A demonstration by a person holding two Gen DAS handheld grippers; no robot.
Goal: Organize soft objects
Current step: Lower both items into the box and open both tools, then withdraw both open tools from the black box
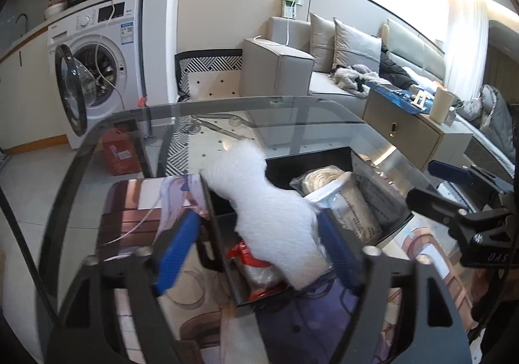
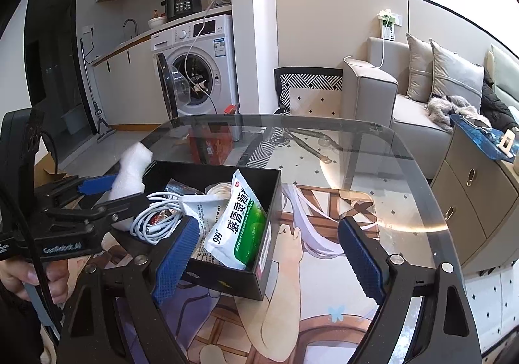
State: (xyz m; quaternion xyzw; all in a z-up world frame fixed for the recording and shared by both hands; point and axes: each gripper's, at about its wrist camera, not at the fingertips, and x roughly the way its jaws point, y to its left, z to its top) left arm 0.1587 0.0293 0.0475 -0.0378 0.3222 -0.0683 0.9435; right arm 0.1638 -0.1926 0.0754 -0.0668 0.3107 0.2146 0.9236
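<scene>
- While both grippers are hovering over the glass table (image 2: 373, 150), a black box (image 2: 272, 201) is sitting on it, open-topped and holding the loose goods.
- Left gripper (image 1: 259, 247): jaws are standing apart, with a white foam piece (image 1: 269, 201) between the blue pads (image 1: 175, 253). The foam is lying close against the right-hand pad and clear of the left-hand one, so no squeeze is showing.
- Foam, position: it is leaning over the box's near-left wall, its lower end resting inside on a red-and-clear packet (image 1: 256, 263), its upper end sticking out past the rim (in the right wrist view it is showing at the box's far-left corner (image 2: 133, 169)).
- Right gripper (image 2: 266, 260): jaws are standing wide and are holding nothing. Its left pad is hanging over the box's near edge; its right pad is hanging over bare glass, well clear of the box.
- Box contents, right wrist view: a coiled white cable (image 2: 159, 218) is lying at the left, a green-and-white sachet (image 2: 240, 224) is leaning against the right wall, and a pale rope coil (image 2: 220, 190) is sitting behind it, partly hidden.
- A hand (image 2: 35, 276) is gripping the left gripper's handle at the picture's lower left.
- Surroundings: a washer (image 2: 198, 62) is standing with its door swung open behind the table; a grey sofa (image 2: 389, 94) is running along the right.
</scene>
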